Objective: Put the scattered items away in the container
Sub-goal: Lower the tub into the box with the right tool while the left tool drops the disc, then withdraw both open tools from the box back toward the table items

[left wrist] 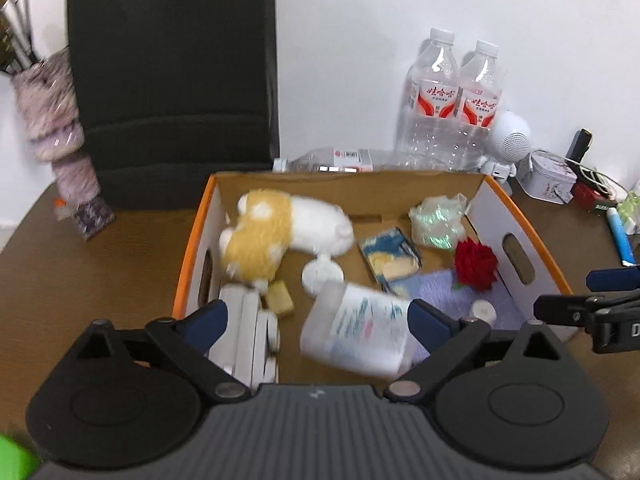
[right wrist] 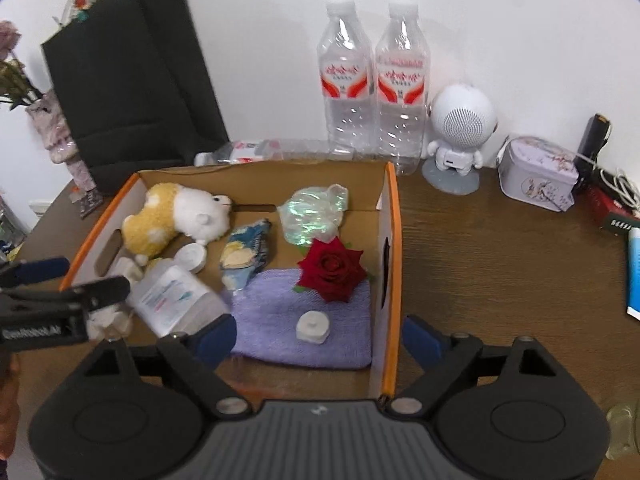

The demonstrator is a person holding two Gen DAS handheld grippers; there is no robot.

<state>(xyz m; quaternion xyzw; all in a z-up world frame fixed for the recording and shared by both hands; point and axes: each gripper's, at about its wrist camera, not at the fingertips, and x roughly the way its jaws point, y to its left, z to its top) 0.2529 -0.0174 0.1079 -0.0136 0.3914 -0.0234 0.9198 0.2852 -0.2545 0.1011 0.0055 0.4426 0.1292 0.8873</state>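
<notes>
While the left gripper (left wrist: 316,316) hangs with jaws apart, the blurred plastic bottle (left wrist: 360,328) lies between them at 1 o'clock, untouched, inside the box (left wrist: 516,208). Right gripper (right wrist: 318,334) gapes over its wall.

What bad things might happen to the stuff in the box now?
The frosted bottle is blurred and tilted between the open left gripper fingers, so it may land hard on the white lid or the white blocks. The red rose on the purple cloth could get squashed if something rolls there. The right gripper straddles the box wall and might snag it.
</notes>
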